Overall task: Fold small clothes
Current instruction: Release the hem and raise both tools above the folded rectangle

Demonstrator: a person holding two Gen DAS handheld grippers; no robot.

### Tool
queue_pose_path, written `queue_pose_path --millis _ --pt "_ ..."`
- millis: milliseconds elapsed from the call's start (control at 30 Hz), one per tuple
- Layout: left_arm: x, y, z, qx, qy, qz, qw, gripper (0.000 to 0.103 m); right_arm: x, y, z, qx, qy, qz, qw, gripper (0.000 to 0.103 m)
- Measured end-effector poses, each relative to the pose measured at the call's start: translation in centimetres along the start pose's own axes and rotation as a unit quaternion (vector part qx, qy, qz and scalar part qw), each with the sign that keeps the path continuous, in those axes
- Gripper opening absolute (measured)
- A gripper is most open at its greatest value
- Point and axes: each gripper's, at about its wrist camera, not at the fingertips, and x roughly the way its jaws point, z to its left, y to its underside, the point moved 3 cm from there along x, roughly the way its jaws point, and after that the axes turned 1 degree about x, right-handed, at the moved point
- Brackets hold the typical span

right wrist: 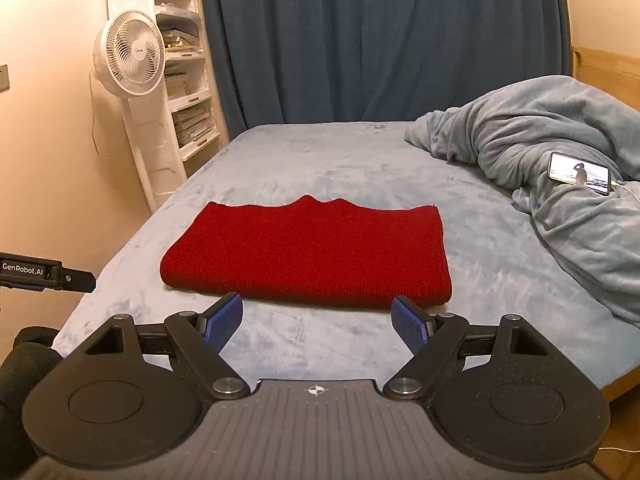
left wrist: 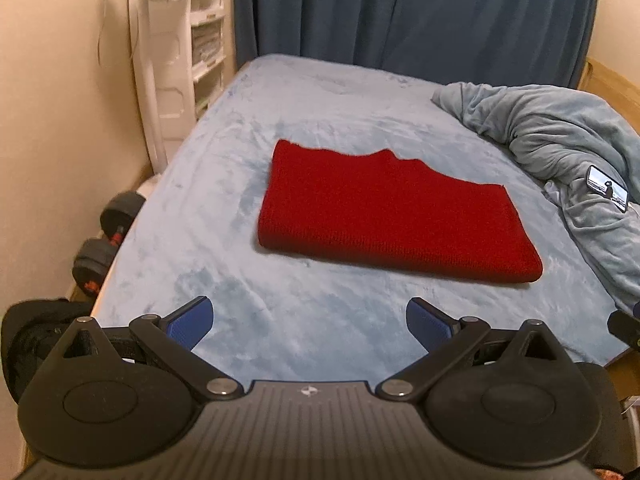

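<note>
Item: red knit garment [left wrist: 394, 216], folded into a flat rectangle, thick folded edge toward the cameras, far edge wavy.
Location of item: lying on the bed [left wrist: 280, 336], near the middle of the light blue plush cover; at 12 o'clock from the right gripper, at 1 o'clock from the left gripper.
Contact: neither gripper touches the garment; bare bed cover shows between the fingertips and the cloth in the left wrist view, while in the right wrist view the fingertips sit just short of its near edge.
Left gripper [left wrist: 308, 322]: jaws spread wide apart, nothing between the blue pads [left wrist: 188, 326]; held above the near end of the bed, tilted downward.
Right gripper [right wrist: 318, 322]: jaws well apart, nothing between the blue pads [right wrist: 412, 326]; held above the near end of the bed.
Blanket [right wrist: 560, 168]: grey-blue, bunched in a heap at 2 o'clock from the garment, well apart from it.
Phone [right wrist: 580, 173]: lying on the blanket, screen lit, a cable at its right end.
Fan [right wrist: 130, 54]: white standing fan at 10 o'clock, beside the bed.
Shelf unit [right wrist: 184, 80]: white, stacked with papers, behind the fan.
Curtain [right wrist: 380, 40]: dark blue, at 12 o'clock beyond the bed.
Dumbbells [left wrist: 106, 240]: on the floor at 9 o'clock in the left wrist view.
</note>
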Motion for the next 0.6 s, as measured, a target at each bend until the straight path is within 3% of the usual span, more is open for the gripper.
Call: queue_pose_path --millis 600 --pt "1.1 0.2 -0.7 0.011 -0.027 0.040 0.9988 0.103 0.6 0.7 0.4 0.015 -0.001 0.016 1.000 0.083"
